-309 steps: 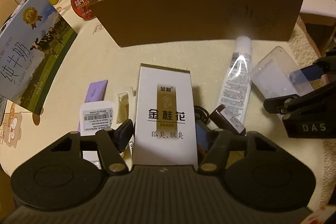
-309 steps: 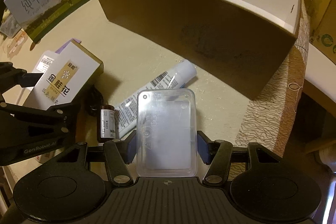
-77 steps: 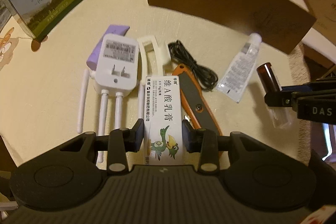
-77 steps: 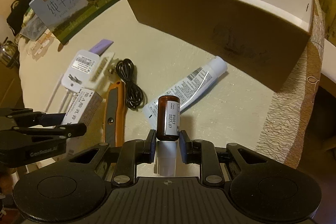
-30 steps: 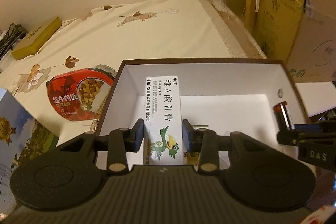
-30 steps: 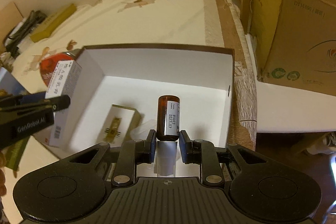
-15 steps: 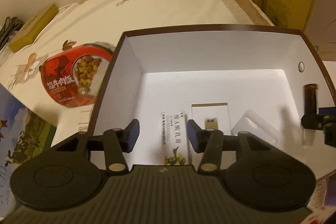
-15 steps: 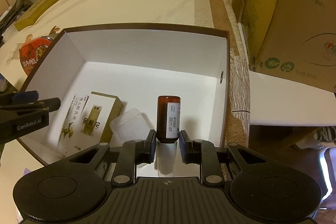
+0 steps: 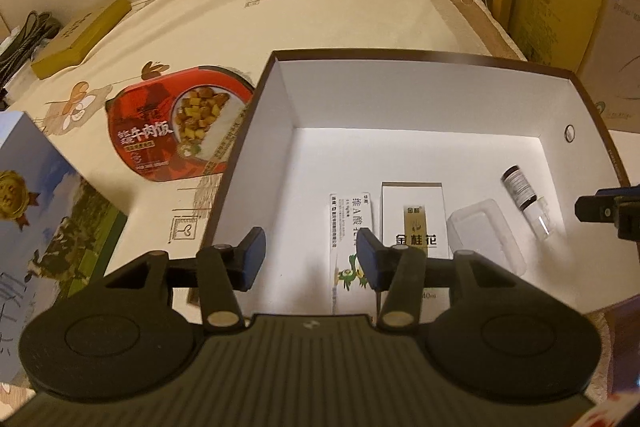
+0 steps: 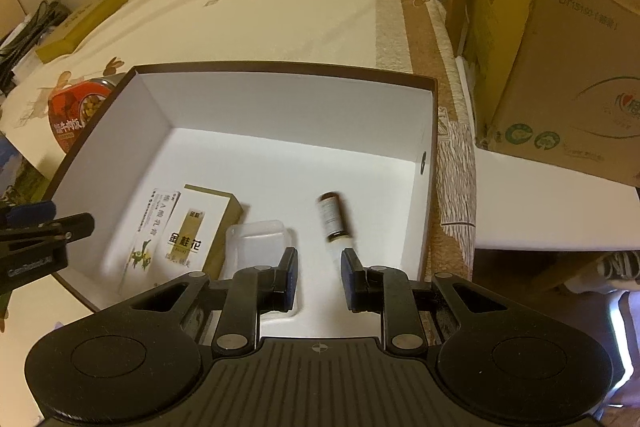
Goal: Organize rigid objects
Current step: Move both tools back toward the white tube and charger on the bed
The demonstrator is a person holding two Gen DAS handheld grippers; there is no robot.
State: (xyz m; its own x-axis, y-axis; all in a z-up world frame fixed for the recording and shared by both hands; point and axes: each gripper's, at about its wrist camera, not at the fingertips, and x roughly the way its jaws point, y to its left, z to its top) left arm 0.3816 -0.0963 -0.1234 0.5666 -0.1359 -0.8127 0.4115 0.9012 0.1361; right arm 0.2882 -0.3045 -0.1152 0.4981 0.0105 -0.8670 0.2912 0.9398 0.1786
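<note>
Over the open box point(image 9: 256, 131), both grippers hang with nothing between their jaws: the left gripper point(image 9: 310, 253) stands apart after just spreading, and the right gripper point(image 10: 319, 277) shows a clear gap too. On the white floor lie 4 things in a row. From 9 o'clock to 3 o'clock: the ointment carton point(image 9: 349, 227), the gold-label carton point(image 9: 414, 223) touching it, the clear case point(image 9: 486, 241), and the brown bottle point(image 10: 331, 217) lying on its side, blurred, apart from the right wall.
</note>
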